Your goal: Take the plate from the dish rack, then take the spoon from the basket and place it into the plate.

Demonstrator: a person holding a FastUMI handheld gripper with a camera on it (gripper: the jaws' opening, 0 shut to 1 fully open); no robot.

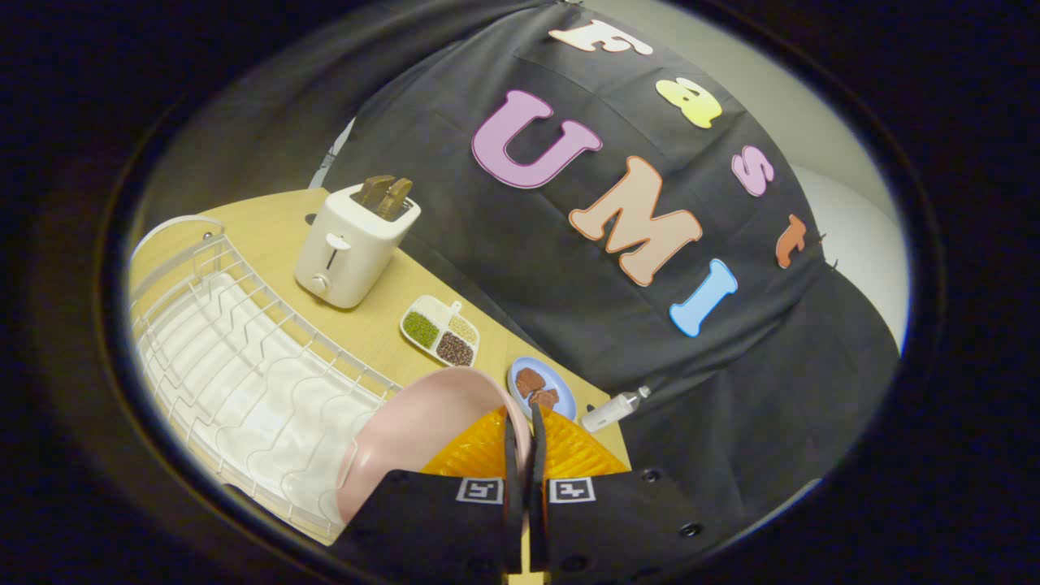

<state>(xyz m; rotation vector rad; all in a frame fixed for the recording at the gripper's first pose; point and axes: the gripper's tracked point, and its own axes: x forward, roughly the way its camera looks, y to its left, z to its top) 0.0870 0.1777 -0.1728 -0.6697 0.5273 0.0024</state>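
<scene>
Our tongs [526, 418] pinch the pink plate [414, 431] by its rim, 2 fingers nearly together. We see the plate tilted above the white dish rack [244, 366], hiding part of the orange basket [569, 455]; its contents we cannot make out.

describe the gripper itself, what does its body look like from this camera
The gripper has a broad, dark, matte body split into two blocks, one behind each finger. Each block carries a square black-and-white marker near its inner edge, and small round screw holes dot the right block. Two thin, flat fingers run forward side by side, close together. No cables or sleeve can be seen.
</scene>
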